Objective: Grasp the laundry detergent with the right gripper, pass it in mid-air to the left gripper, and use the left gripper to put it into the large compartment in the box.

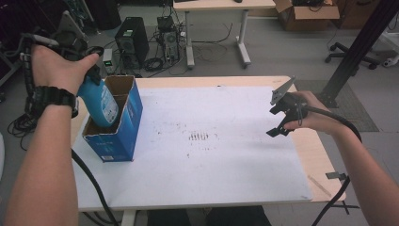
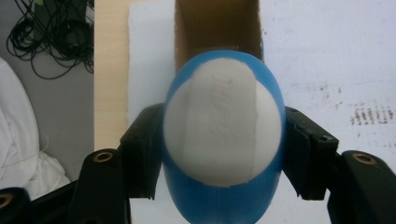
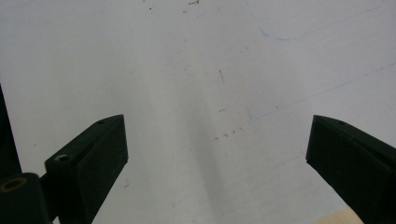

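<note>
Over box [image 1: 123, 123], bottle [image 1: 101, 104] base-down, tilted

We are in a lab or office workroom: beyond our tabletop [image 1: 226, 80] a computer tower [image 1: 131, 40] sits on the grey floor among tangled cables [image 1: 162, 59], with another desk [image 1: 221, 5], a cardboard box [image 1: 306, 14] and an office chair base [image 1: 353, 54] farther off.

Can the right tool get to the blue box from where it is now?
Probably yes. The right tool hangs open and holds nothing, and bare white sheet lies between it and the blue box. The left tool already holds the blue bottle in the box's opening.
</note>
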Demonstrator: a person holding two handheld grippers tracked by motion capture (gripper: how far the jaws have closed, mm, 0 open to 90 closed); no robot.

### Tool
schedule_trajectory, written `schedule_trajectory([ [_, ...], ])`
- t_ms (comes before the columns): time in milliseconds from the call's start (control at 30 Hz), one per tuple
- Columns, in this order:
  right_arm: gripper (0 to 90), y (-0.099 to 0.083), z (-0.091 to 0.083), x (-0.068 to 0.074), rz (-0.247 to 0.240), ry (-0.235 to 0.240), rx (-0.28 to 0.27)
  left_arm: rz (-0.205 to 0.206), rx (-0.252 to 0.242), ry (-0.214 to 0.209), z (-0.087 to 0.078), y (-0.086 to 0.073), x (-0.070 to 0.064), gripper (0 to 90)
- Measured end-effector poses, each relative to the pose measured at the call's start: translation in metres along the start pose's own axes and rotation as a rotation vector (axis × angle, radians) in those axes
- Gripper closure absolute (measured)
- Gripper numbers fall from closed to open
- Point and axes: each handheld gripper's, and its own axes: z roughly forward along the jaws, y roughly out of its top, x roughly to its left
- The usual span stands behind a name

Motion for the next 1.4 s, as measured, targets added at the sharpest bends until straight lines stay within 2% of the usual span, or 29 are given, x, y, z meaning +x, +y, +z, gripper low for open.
schedule_trajectory([
  [300, 5.9, -0.005, -0.002, 0.0, 0.005, -0.002, -0.002, 0.001, 0.057, -0.011, 0.041, -0.009, -0.002, 38.3],
  [600, 5.9, -0.007, 0.001, 0.002, 0.007, 0.002, 0.0, 0.002, 0.094, -0.021, 0.071, -0.016, -0.004, 38.3],
  [933, 5.9, -0.006, 0.002, 0.003, 0.007, 0.005, -0.001, 0.002, 0.14, -0.019, 0.096, -0.024, -0.006, 38.4],
  [1400, 5.8, -0.006, 0.003, 0.003, 0.006, 0.009, -0.006, 0.005, 0.163, -0.006, 0.115, -0.031, -0.011, 38.3],
])
